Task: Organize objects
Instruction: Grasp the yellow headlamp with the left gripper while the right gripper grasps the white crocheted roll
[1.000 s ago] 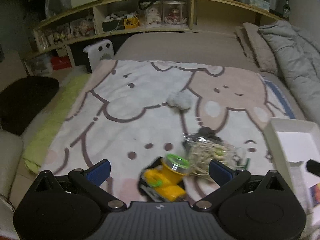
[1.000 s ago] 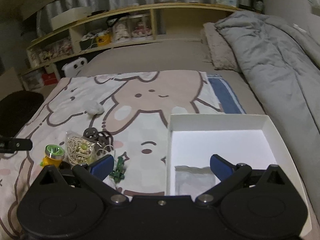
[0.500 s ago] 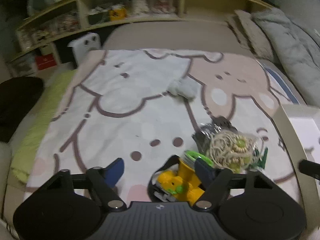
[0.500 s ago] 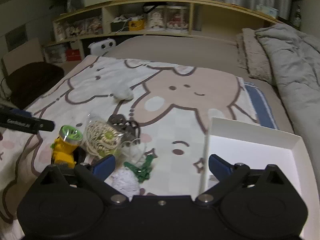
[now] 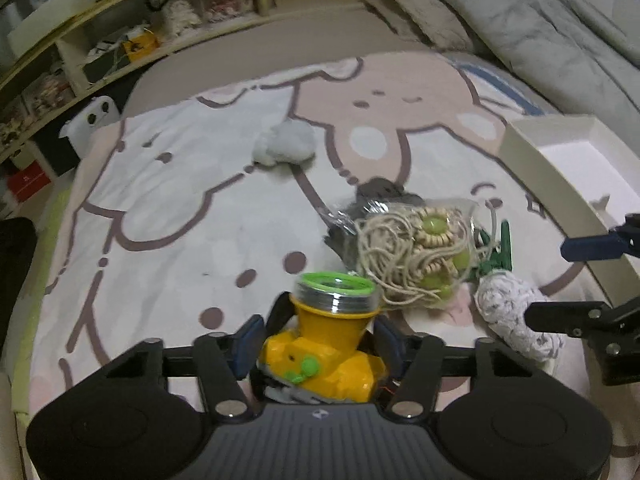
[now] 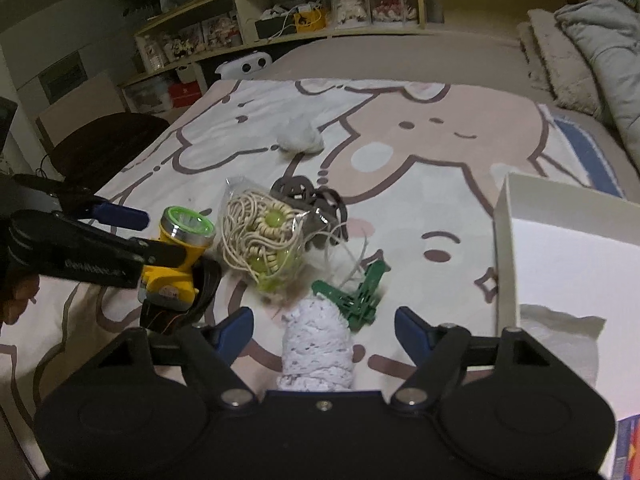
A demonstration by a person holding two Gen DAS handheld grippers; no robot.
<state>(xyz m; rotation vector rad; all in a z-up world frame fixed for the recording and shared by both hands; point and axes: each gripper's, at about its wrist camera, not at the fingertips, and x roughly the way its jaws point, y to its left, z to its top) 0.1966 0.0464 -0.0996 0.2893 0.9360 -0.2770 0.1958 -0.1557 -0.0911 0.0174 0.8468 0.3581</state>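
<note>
My left gripper (image 5: 318, 342) is shut on a yellow headlamp (image 5: 326, 346) with a green-rimmed lens, low over the cartoon blanket (image 5: 168, 216); it also shows in the right wrist view (image 6: 176, 254). My right gripper (image 6: 324, 326) is open, its jaws on either side of a white lace roll (image 6: 318, 346) that lies between them untouched. Beside it lie a bag of cord and beads (image 6: 262, 236), green clips (image 6: 358, 294) and a dark strap bundle (image 6: 310, 200). A white open box (image 6: 568, 240) sits at the right.
A white fluffy ball (image 6: 300, 138) lies farther back on the blanket. A grey duvet (image 5: 540, 28) and pillows lie at the far right. Shelves (image 6: 320, 8) with clutter line the head of the bed. A dark chair (image 6: 104, 148) stands left of the bed.
My left gripper moved forward and closed on the yellow headlamp. My right gripper swung left from over the box and came down around the white lace roll.
</note>
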